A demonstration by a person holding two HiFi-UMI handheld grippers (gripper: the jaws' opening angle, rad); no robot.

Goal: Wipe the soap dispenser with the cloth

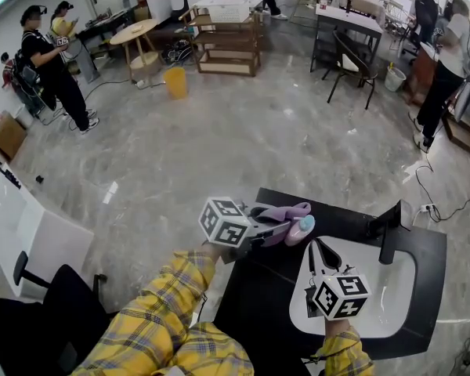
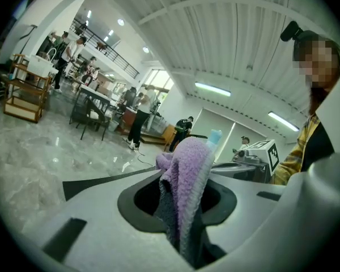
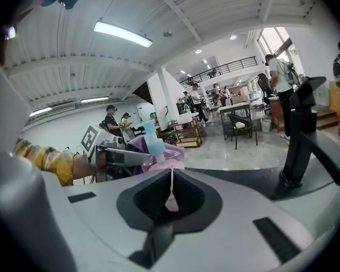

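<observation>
My left gripper [image 1: 276, 230] is shut on a purple cloth [image 1: 287, 212], which stands bunched between its jaws in the left gripper view [image 2: 187, 171]. The cloth lies against a pink soap dispenser [image 1: 304, 226] with a light blue pump [image 3: 150, 136]. My right gripper [image 1: 314, 247] comes up from below and is shut on a thin pink edge of the dispenser [image 3: 170, 196]. Both are held in the air over the near left corner of a black counter [image 1: 251, 288]. Most of the dispenser's body is hidden by the cloth and the jaws.
A white sink basin [image 1: 392, 284] is set in the counter, with a black faucet [image 1: 390, 229] at its far side. A dark chair [image 1: 70, 296] stands at the lower left. Several people, tables, chairs and a yellow bin [image 1: 175, 82] stand further off on the grey floor.
</observation>
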